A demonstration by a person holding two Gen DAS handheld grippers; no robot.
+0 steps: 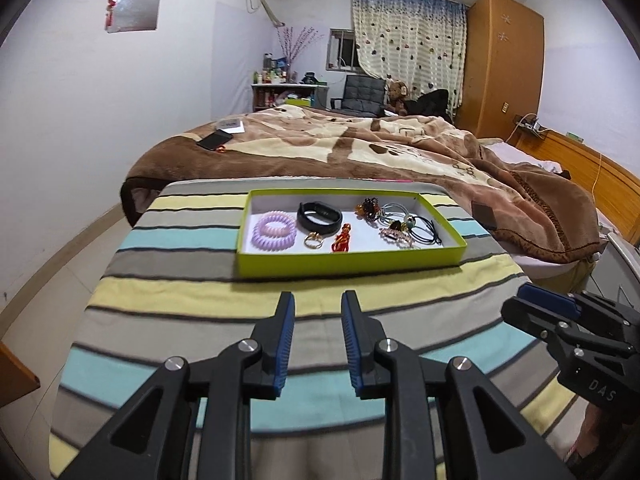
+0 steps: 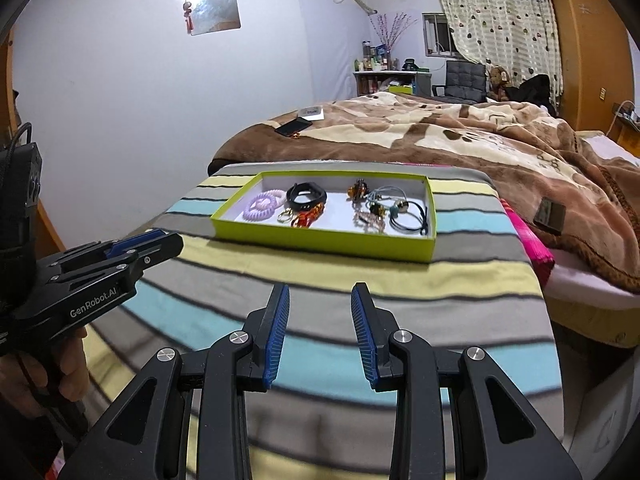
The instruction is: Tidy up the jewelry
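Two empty grippers held over a striped cloth, short of a tray of jewelry.

Nearest us, our left gripper (image 1: 318,300) and right gripper (image 2: 320,292) both have their blue ribbed fingers (image 1: 285,344) parted with nothing between them, only the striped blue, yellow and grey cloth (image 1: 168,292) below. Just ahead of the fingertips sits the shallow lime-green cardboard tray (image 1: 352,258), holding a lilac coiled hair tie (image 1: 274,230), a black wristband (image 1: 319,216), a gold ring (image 1: 313,240), a red charm (image 1: 343,239) and, toward the right, tangled hair elastics and clips (image 1: 404,224). We judge the risk to be that tangle: lifting one piece could drag others, or shift the light tray. Beyond lies a brown fleece blanket (image 1: 360,148) on a bed; nothing blocks our reach.
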